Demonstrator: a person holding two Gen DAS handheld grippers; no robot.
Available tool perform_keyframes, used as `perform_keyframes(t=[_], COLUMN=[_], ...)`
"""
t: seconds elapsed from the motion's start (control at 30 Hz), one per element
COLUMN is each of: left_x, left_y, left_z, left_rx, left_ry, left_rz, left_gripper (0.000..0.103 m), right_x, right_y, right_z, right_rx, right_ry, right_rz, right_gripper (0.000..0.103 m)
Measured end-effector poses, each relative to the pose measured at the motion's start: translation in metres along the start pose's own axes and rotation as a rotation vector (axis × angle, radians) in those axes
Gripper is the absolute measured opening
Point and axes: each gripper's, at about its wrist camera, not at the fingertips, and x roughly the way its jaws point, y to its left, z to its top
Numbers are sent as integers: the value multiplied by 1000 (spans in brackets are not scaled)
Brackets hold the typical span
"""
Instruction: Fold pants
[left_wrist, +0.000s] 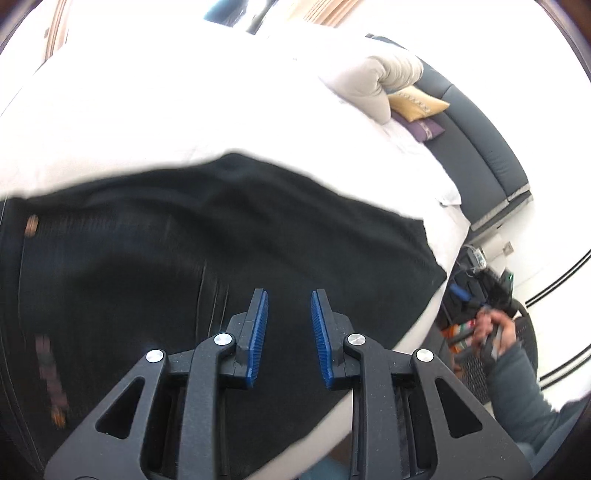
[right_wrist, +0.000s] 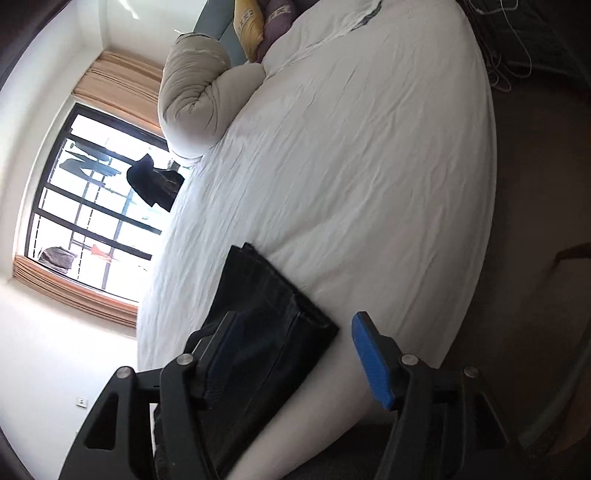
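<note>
Black pants lie on a white-sheeted bed by a window, with the left tool and the right tool both spread wide, gripping nothing.

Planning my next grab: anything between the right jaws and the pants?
Nothing. In the right wrist view the open right gripper already straddles the pants edge on the bed.

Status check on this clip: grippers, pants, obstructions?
Left gripper open above the dark denim pants. Right gripper open, empty. Pants flat on white bedsheet. Nothing obstructing.
</note>
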Motion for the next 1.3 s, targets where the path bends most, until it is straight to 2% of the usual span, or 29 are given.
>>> perform_keyframes(t=[0.03,0.17,0.37,0.5,0.7,0.9,1.0,1.03,1.07,1.17,1.3], left_x=[11,35,57,63,68,52,52,51,51,50,51], left_y=[3,1,15,25,28,47,47,48,46,47,45], left_z=[15,31,20,2,3,1,1,0,1,1,0], left_rx=[-7,-7,-27,-39,-43,-53,-54,-55,-56,-59,-68], left_ry=[3,49,137,136,133,127,125,125,125,126,129], left_rz=[10,26,23,6,-3,-17,-16,-15,-15,-17,-21], left_gripper=[23,23,23,23,23,23,23,23,23,23,23], right_x=[5,32,43,48,54,55,54,55,57,63,63], right_y=[-3,7,2,2,0,-1,1,2,4,11,9], right_z=[-6,-7,-10,-6,-4,-6,-8,-8,-8,-9,-9], right_rx=[23,135,203,224,210,214,207,207,203,182,222], right_ry=[15,62,52,38,3,-36,-36,-28,-11,9,-14], right_rz=[3,51,103,138,181,200,168,167,168,137,159], right_gripper=[66,66,66,66,66,63,43,30,24,20,14])
